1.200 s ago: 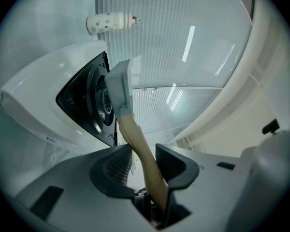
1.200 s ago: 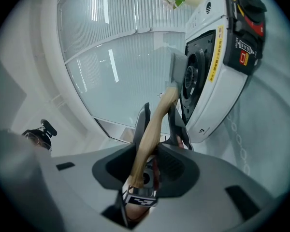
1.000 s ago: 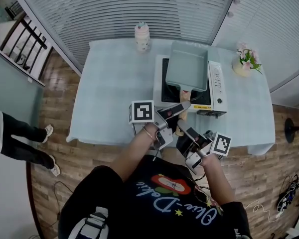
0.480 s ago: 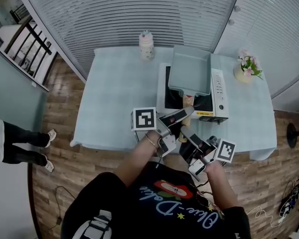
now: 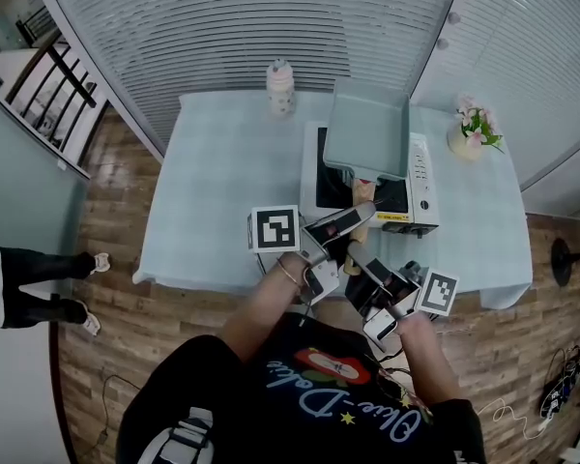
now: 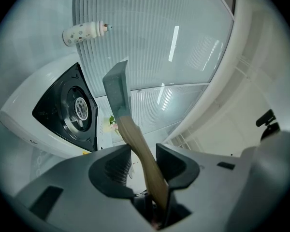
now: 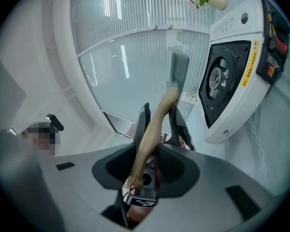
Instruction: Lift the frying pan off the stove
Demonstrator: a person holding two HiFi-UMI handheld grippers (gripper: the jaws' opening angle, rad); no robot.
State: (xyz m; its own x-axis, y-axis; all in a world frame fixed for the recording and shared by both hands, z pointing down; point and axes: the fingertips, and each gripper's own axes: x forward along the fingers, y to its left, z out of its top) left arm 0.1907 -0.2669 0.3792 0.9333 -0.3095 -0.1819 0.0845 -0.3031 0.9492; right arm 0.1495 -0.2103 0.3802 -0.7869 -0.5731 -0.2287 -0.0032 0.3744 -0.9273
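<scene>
Left gripper view: the left gripper [image 6: 144, 159] has its jaws closed on the pale wooden handle [image 6: 135, 138] of the grey-green rectangular frying pan [image 6: 117, 92], with the handle running up between the pads from the lower centre of the frame. In the right gripper view, the right gripper [image 7: 152, 158] clamps the same handle [image 7: 155, 122] lower down, nearer its free end, and the left gripper's jaws show just above it on the wood.

The pan [image 7: 178, 71] stands edge-on in mid-frame against the window blinds. The white table-top stove with a black cooking surface [image 6: 67, 111] sits to the left with its round burner bare, so I judge the pan is already in the air.

In the head view, both grippers [image 5: 340, 222] [image 5: 360, 257] meet at the handle in the centre, and the pan [image 5: 367, 129] hangs over the rear of the stove [image 5: 420, 177], on the light blue table [image 5: 222, 177].

The lift looks well under way. Next, the pan needs carrying clear with both grips firm and the pan level, since the long handle could twist between the pads.
</scene>
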